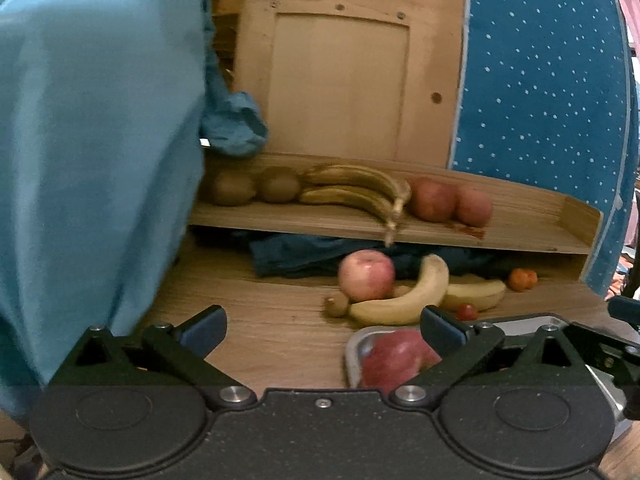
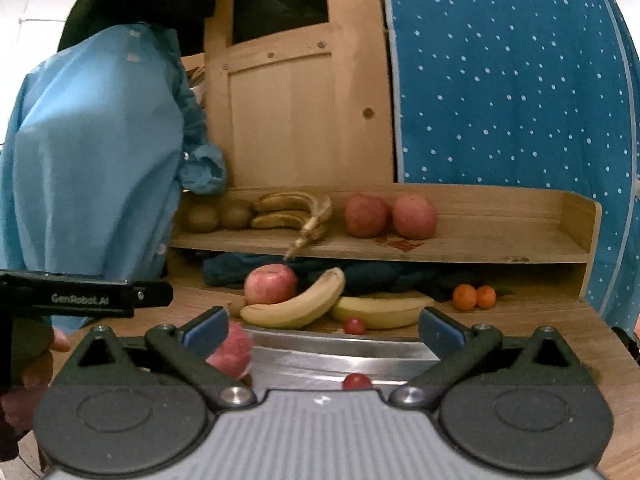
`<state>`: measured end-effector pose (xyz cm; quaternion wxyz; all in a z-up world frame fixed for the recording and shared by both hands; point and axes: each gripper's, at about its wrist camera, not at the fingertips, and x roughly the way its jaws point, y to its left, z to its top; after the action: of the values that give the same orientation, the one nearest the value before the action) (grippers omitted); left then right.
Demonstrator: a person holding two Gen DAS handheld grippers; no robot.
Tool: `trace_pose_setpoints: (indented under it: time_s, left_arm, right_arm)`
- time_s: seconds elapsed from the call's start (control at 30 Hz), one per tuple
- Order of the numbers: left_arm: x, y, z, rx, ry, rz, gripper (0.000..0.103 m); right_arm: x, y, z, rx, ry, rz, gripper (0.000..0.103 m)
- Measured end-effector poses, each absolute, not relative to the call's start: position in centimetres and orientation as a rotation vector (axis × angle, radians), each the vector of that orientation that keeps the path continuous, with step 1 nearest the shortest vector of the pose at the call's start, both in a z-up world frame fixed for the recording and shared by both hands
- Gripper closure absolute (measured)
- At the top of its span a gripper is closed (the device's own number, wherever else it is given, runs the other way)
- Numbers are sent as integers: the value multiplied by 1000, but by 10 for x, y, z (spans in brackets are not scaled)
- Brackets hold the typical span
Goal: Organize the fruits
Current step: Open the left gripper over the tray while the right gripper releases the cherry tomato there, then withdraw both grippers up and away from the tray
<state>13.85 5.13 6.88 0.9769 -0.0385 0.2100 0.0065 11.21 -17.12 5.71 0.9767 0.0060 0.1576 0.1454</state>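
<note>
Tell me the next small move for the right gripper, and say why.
Probably ease the right gripper forward over the metal tray toward the yellow banana on the table. Its jaws stand wide open and empty, an apple and a small red fruit already lie in the tray, and loose fruit remains just beyond its far rim.

Red apple (image 1: 394, 356) in metal tray (image 2: 340, 354), bananas (image 2: 296, 306) on table, browned, possibly overripe, bananas (image 2: 294, 212) shelved
</note>
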Motion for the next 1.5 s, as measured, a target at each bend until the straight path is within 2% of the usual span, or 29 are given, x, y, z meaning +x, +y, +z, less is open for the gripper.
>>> trace_pose_setpoints:
  time_s: [0.7,1.5]
  left_arm:
    - [57,53,32,-65,495,-52,1]
    - [65,47,26,-40,545,-43,1]
  right_arm:
    - [29,-160,20,5,459,249,0]
    - [32,-172,12,26,510,201,0]
